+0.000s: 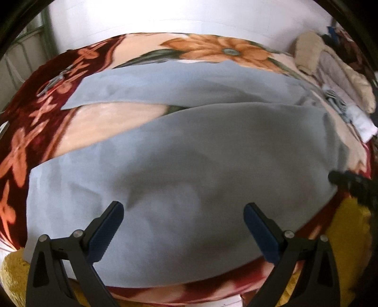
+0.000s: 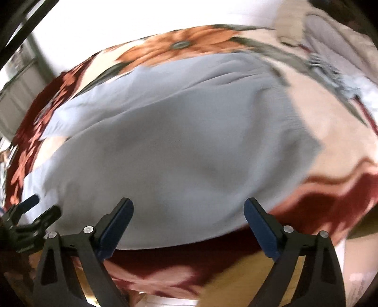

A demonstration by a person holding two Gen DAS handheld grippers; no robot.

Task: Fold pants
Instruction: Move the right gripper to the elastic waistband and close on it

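Light grey-blue pants (image 1: 184,151) lie spread on a floral blanket (image 1: 47,101), the two legs running to the left with a gap of blanket between them. My left gripper (image 1: 184,207) hangs open above the near leg, nothing between its blue pads. In the right wrist view the same pants (image 2: 179,146) fill the middle, waistband towards the right. My right gripper (image 2: 189,203) is open over the near edge of the pants, holding nothing. The left gripper (image 2: 35,210) shows at the left edge of that view. A black part of the right gripper (image 1: 354,184) enters the left wrist view at the right.
A heap of beige and grey clothes (image 1: 335,70) lies at the far right of the bed, with striped and white fabric (image 1: 349,111) beside it. A yellow fuzzy cover (image 1: 345,231) shows along the near edge. A white wall (image 1: 189,16) stands behind.
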